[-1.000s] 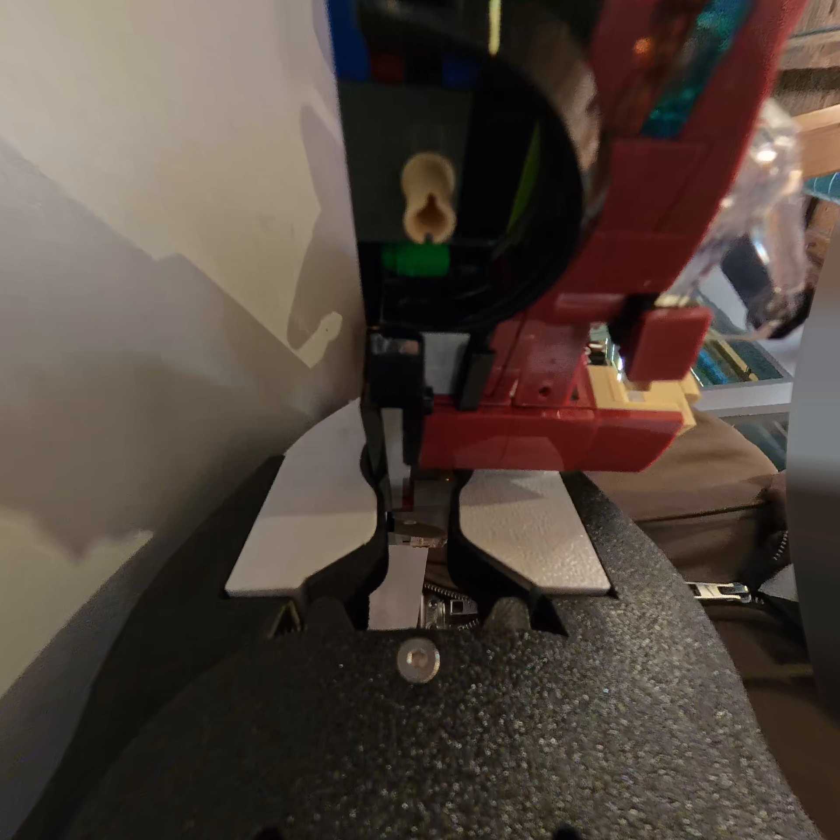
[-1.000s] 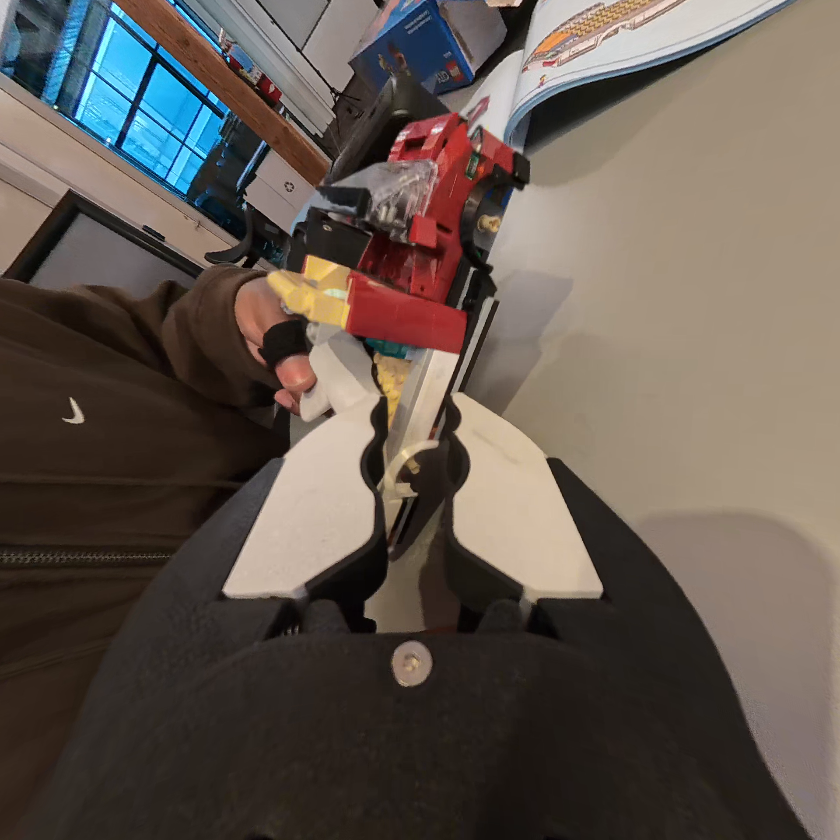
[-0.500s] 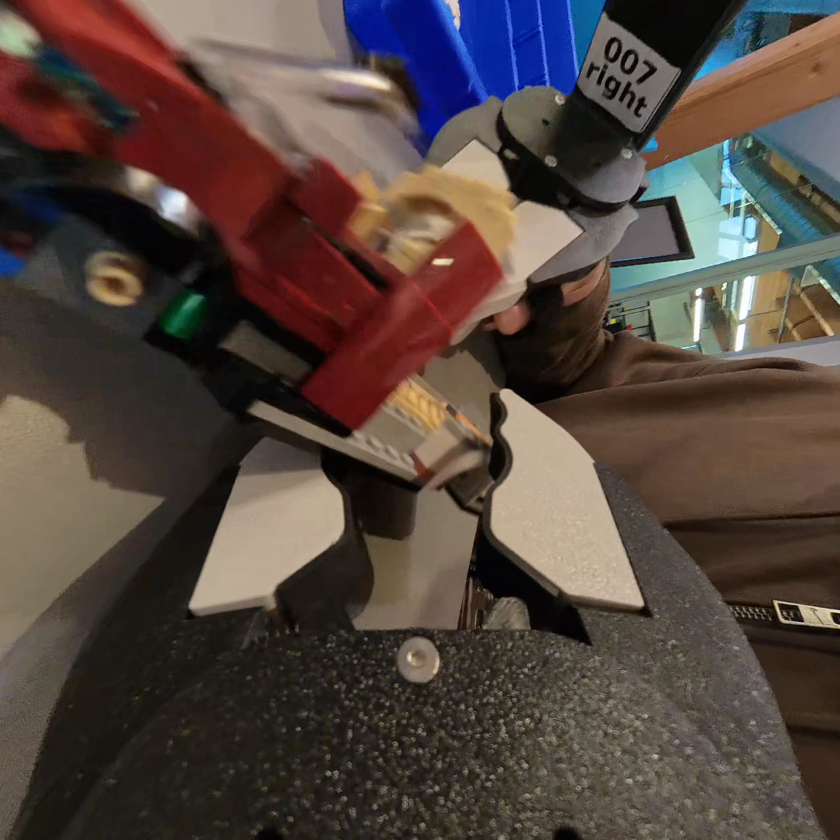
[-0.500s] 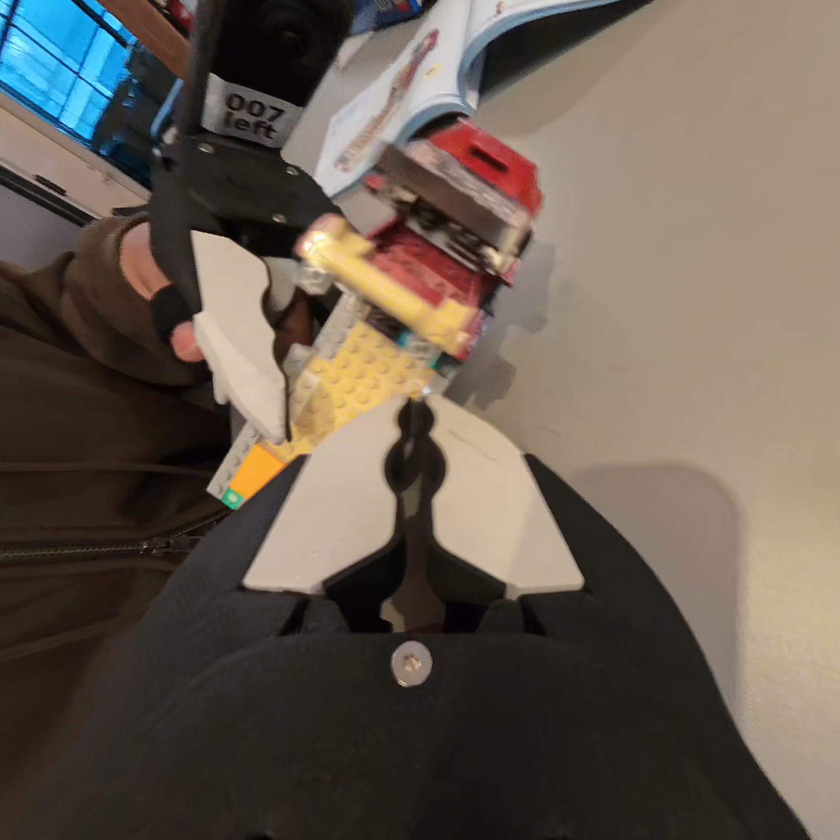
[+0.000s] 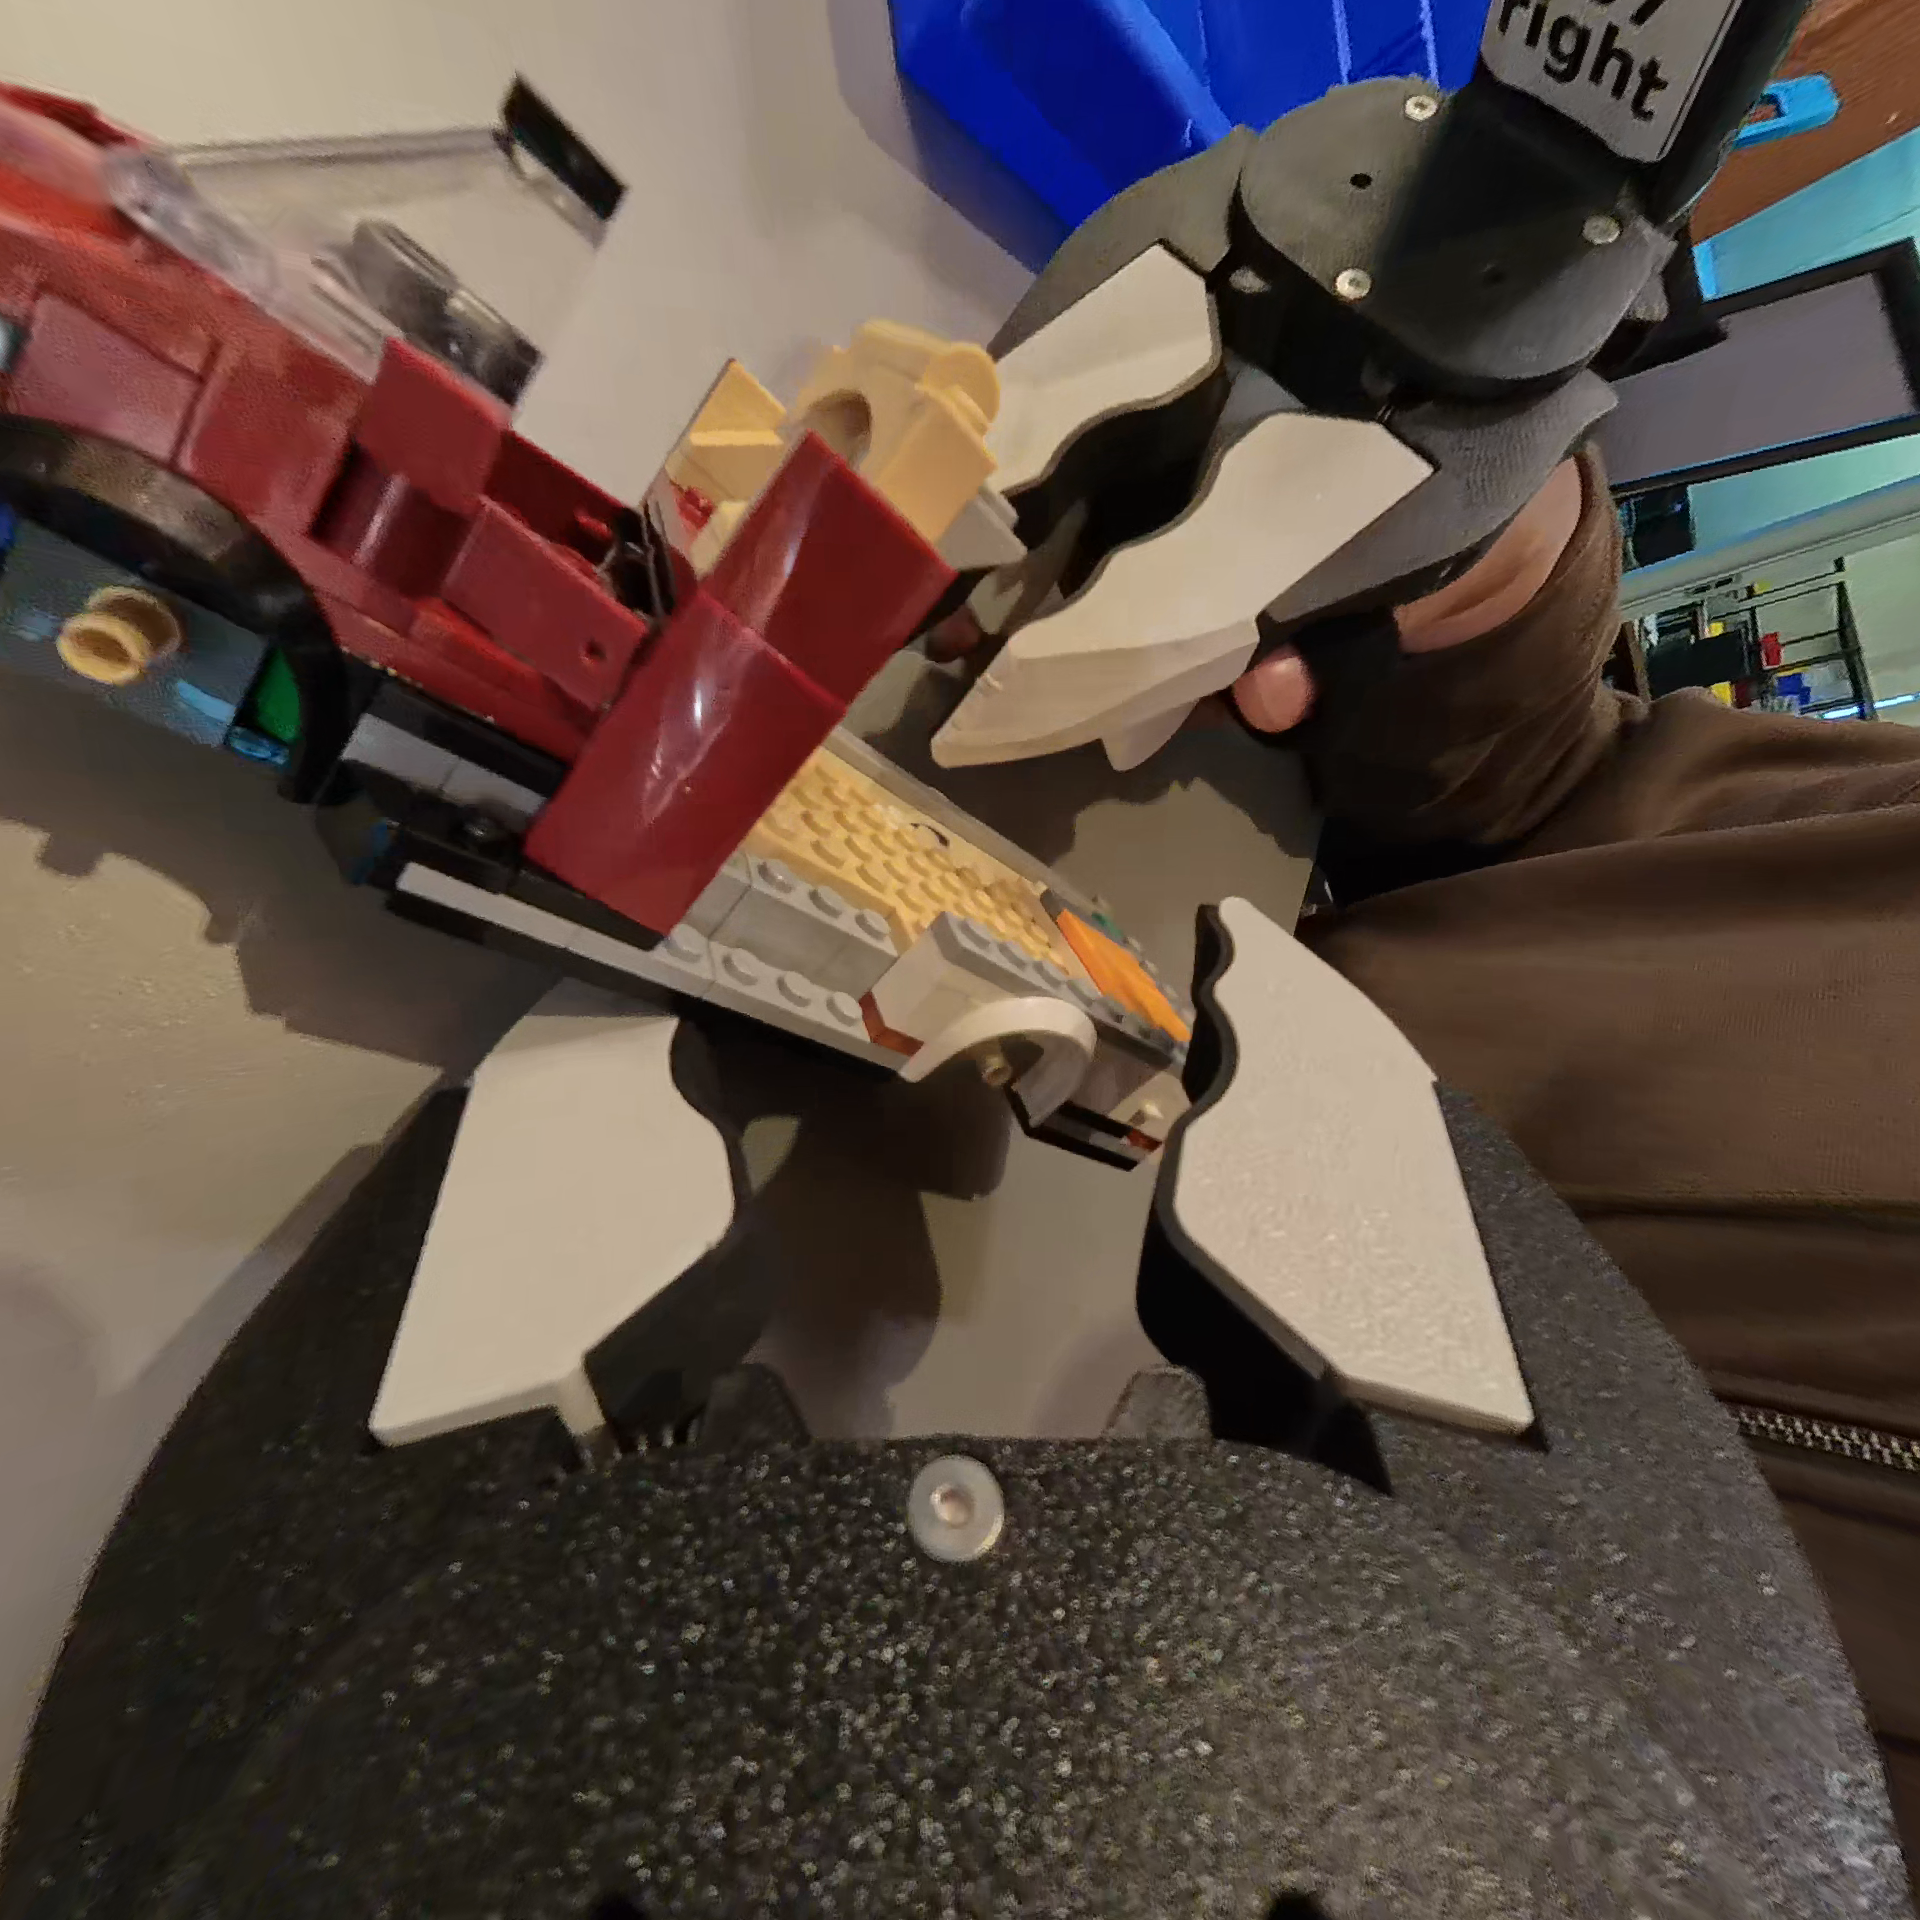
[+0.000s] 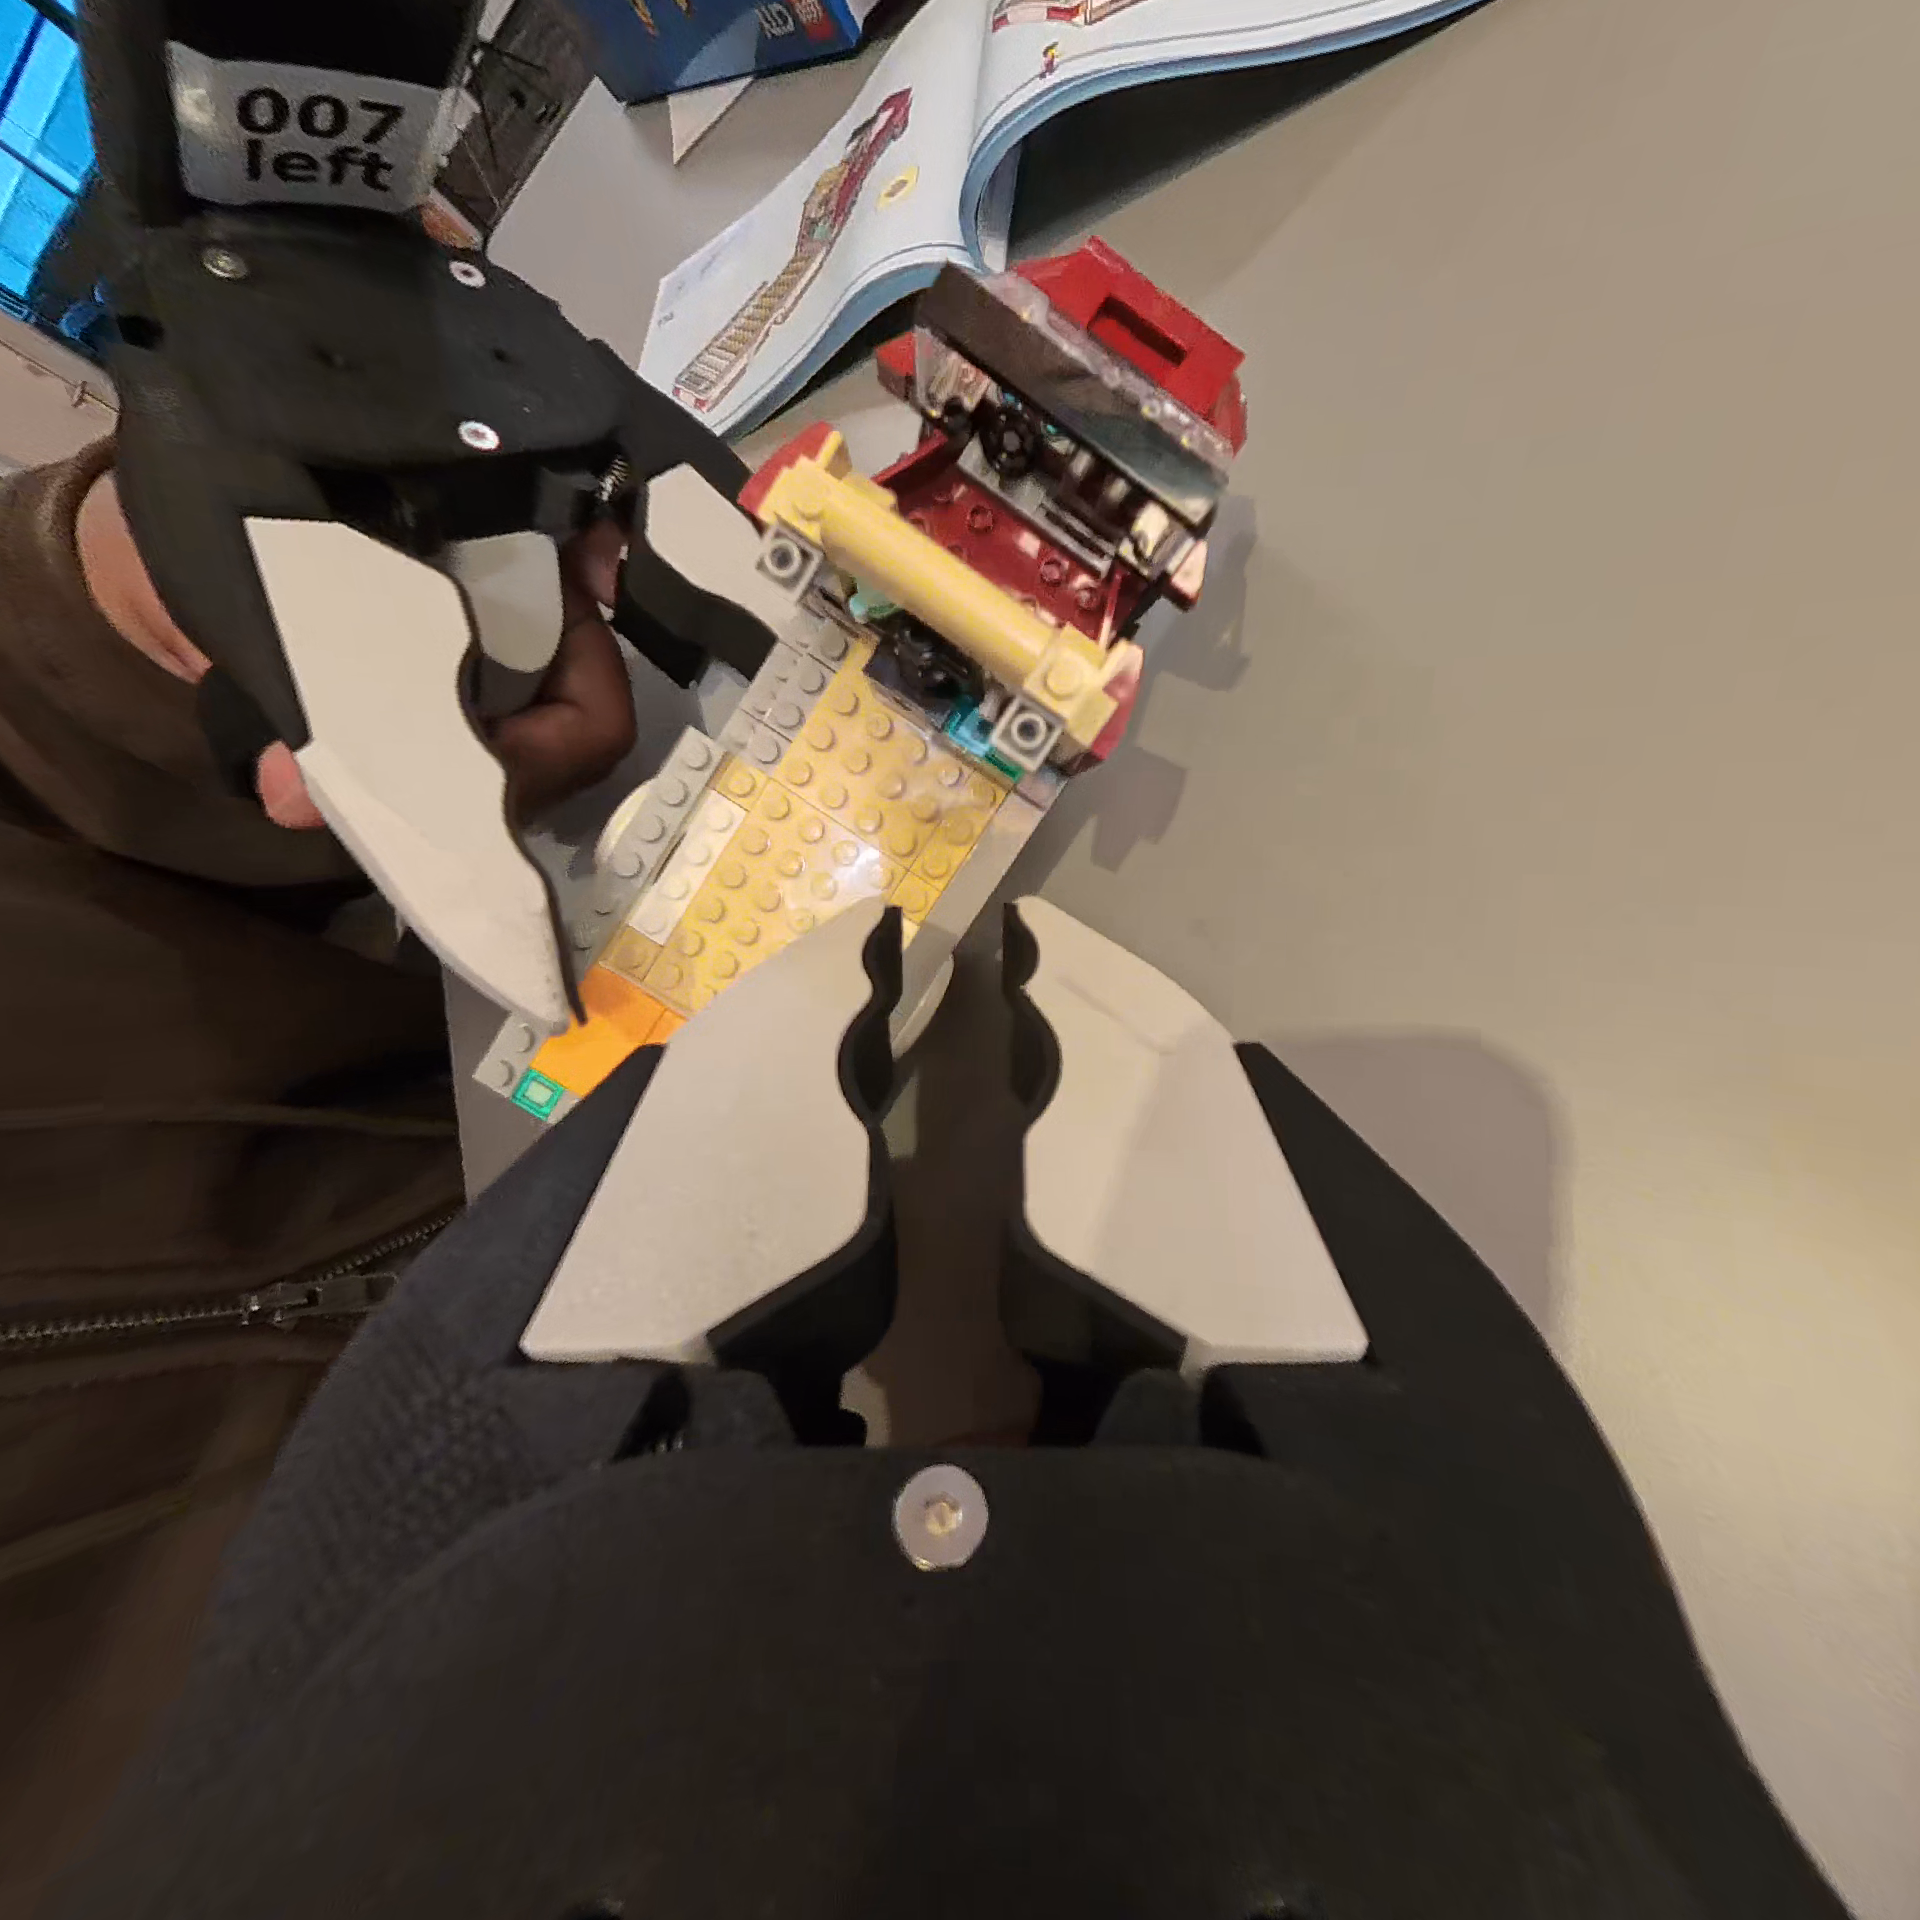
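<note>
Red brick car (image 5: 644, 665) now flat on table, left tongs (image 5: 935, 1049) spread wide off it, right tongs (image 6: 945, 935) narrow, bare.

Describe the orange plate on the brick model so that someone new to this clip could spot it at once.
Start at the dark red brick car lying on the grey table, below the open instruction booklet. Follow its tan studded floor toward the cameras to the tapering end. The orange plate sits there: smooth, with a small green tile beside it.

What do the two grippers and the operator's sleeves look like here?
Both grippers, left gripper and right gripper, match: speckled matte-black bodies, a silver screw at centre, flat light-grey fingers with wavy black inner pads. Each carries a grey label with black lettering near its handle. The operator wears a brown zip-up jacket and black fingerless gloves.
</note>
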A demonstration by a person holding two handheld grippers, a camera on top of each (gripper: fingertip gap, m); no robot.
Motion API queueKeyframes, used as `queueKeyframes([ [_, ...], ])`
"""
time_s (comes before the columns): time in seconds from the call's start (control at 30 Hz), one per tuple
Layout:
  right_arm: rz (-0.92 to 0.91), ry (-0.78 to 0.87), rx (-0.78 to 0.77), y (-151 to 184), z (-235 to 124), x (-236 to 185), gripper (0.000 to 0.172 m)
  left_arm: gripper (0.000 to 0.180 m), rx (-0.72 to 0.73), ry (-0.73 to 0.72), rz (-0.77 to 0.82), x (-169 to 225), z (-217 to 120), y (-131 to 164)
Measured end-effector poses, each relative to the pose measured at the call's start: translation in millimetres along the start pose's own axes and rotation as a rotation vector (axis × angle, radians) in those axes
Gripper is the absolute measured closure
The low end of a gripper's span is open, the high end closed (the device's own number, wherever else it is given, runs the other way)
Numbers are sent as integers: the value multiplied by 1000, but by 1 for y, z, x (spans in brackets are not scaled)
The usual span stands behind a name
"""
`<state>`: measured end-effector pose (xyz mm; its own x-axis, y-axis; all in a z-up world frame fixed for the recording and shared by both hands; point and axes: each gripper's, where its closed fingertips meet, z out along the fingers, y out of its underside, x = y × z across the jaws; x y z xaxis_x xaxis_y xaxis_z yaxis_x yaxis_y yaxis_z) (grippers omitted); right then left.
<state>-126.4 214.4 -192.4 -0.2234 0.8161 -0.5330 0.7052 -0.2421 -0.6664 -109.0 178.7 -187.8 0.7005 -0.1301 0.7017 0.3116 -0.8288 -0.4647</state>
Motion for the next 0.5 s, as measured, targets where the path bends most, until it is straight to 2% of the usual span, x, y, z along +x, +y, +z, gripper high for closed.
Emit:
queueKeyframes([
  [0.2, -13, 18, -30, -4, 16, -6, 153, 90, 65, 40, -41, -1, -5, -2],
  [0.27, -21, 50, -34, -6, 20, -5, 153, 81, 95, 59, -42, 1, -8, -3],
  [0.33, -19, 76, -39, -8, 23, -3, 157, 70, 144, 111, -55, 5, -12, -7],
  [0.5, -17, 113, -46, -10, 28, -3, 157, 69, 257, 236, -114, 8, -26, -11],
])
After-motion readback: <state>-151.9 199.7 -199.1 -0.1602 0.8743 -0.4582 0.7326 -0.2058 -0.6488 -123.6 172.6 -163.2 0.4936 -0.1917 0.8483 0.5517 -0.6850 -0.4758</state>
